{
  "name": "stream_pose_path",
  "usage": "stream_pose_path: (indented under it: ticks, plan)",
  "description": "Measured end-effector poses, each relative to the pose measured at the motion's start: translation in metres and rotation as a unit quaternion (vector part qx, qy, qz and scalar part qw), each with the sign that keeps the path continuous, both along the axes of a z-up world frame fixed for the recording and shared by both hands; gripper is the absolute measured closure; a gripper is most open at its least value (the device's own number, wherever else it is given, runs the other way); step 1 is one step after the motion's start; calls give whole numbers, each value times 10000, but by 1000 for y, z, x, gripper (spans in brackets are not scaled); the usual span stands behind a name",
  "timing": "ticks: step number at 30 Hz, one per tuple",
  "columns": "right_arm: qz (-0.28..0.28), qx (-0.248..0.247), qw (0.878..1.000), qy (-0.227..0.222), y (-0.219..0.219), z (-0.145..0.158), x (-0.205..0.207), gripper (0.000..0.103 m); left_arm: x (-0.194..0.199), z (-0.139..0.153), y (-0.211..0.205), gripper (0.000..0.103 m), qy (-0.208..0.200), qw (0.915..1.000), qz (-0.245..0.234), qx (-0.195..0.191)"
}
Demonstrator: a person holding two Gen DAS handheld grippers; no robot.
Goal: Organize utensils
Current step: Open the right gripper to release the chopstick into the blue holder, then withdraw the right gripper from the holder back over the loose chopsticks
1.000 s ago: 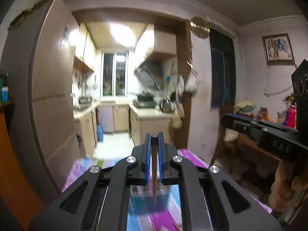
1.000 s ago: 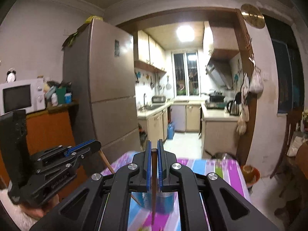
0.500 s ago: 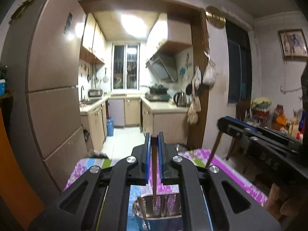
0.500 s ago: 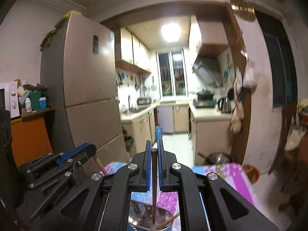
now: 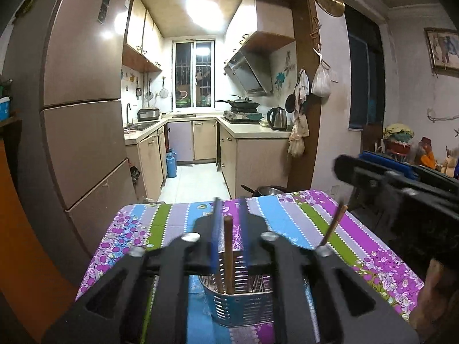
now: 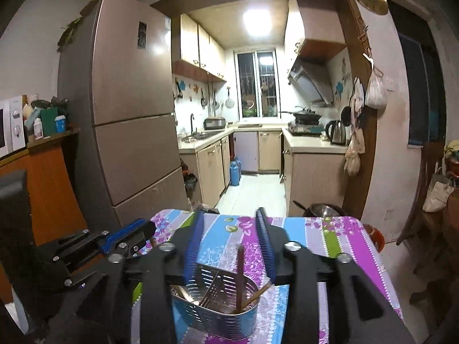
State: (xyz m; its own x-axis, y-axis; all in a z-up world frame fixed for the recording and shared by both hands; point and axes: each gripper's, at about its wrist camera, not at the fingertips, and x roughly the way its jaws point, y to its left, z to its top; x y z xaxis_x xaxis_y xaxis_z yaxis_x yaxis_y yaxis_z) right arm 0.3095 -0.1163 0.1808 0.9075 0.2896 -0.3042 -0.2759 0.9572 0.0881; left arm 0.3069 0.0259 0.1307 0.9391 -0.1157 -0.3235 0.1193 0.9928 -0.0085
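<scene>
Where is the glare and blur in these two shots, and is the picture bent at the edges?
Left wrist view: ceiling light blown out, glare on the fridge, right gripper motion-blurred, door frame bowed. Right wrist view: ceiling light overexposed, utensil holder fairly sharp, corners dark from fisheye vignetting.

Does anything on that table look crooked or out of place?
Mostly tidy. In the right wrist view, one chopstick leans sideways over the rim of the metal utensil holder, while another stands nearly upright. Nothing looks spilled on the striped tablecloth.
</scene>
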Motion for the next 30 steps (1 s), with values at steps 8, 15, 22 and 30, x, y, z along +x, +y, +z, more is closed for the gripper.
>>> stream_pose_path:
  ticks: [8, 15, 22, 30]
  plan:
    - [-120, -9, 9999, -78, -24, 10, -34, 62, -39, 28, 9, 85, -465, 9988, 124, -76]
    - [-25, -58, 10000, 19, -70, 0, -91, 62, -91, 38, 12, 85, -804, 9966, 145, -88]
    - [-228, 75, 9997, -82, -151, -28, -197, 43, -160, 21, 10, 67, -715, 9971, -258, -79]
    - [-685, 455, 9965, 139, -220, -76, -294, 41, -217, -25, -13, 67, -133, 9951, -969, 132]
